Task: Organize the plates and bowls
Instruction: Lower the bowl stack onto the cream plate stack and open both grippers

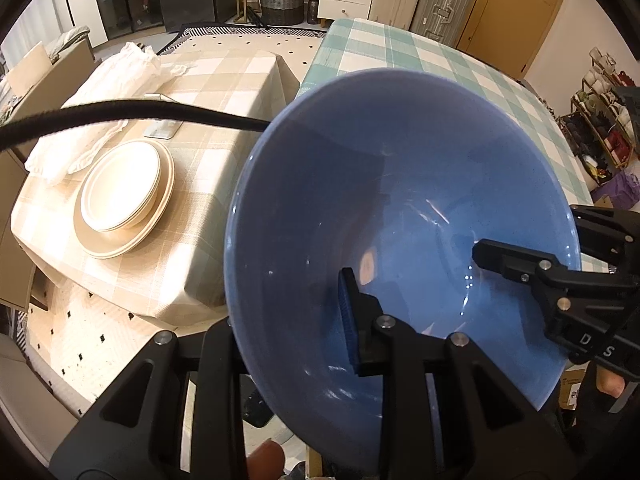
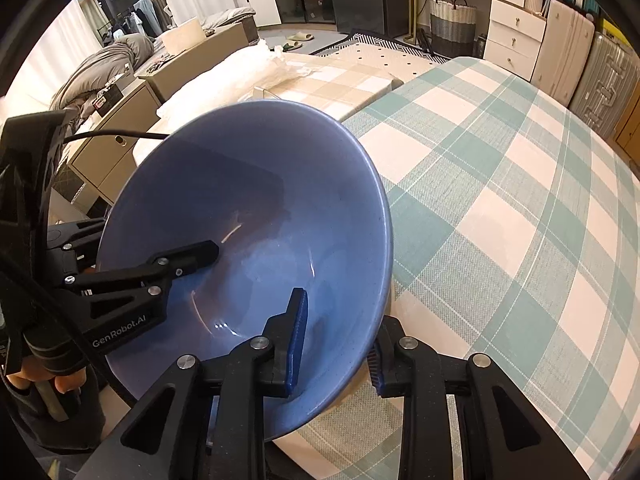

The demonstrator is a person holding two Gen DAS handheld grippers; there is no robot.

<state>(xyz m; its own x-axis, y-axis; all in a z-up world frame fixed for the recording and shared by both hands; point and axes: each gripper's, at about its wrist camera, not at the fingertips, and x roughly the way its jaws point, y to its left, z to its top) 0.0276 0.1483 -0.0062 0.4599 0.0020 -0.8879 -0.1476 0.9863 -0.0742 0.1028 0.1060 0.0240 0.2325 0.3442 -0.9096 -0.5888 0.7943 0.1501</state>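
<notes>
A large blue bowl (image 1: 400,208) is held tilted in the air by both grippers, over the near edge of the green checked table (image 2: 500,200). My left gripper (image 1: 296,328) is shut on the bowl's rim, one finger inside and one outside. My right gripper (image 2: 340,344) is shut on the opposite rim of the same bowl (image 2: 256,208). The right gripper shows in the left wrist view (image 1: 520,264), and the left gripper shows in the right wrist view (image 2: 176,264). A stack of cream plates (image 1: 124,196) sits on the beige checked table (image 1: 208,128) to the left.
White cloth or plastic (image 1: 104,80) lies at the far side of the beige table, with a flat silver item (image 1: 162,128) near it. A black cable (image 1: 120,112) crosses above that table. Drawers, a basket and suitcases stand behind.
</notes>
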